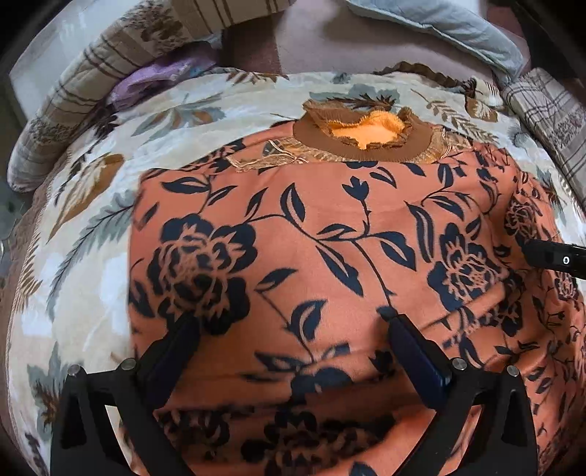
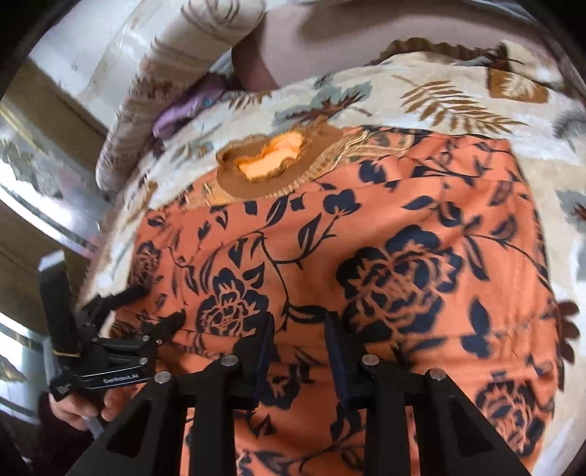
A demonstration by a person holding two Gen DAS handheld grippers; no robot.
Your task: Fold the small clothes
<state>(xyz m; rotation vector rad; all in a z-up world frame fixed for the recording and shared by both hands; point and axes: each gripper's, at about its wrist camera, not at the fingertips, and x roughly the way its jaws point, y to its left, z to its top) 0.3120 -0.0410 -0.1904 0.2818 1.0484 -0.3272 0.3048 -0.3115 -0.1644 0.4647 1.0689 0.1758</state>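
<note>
An orange top with dark blue flowers lies spread on a leaf-patterned blanket, its brown collar at the far end. My left gripper is wide open just above the garment's lower middle, empty. In the right wrist view the same top fills the frame. My right gripper hovers over it with jaws partly open, holding nothing. The left gripper also shows in the right wrist view, open at the garment's left edge. The right gripper's tip shows at the left wrist view's right edge.
Patterned quilts are rolled at the far left and a plaid one at the far right. A purple cloth lies tucked by the left quilt. A grey-blue pillow lies at the back. The bed edge and floor are on the left.
</note>
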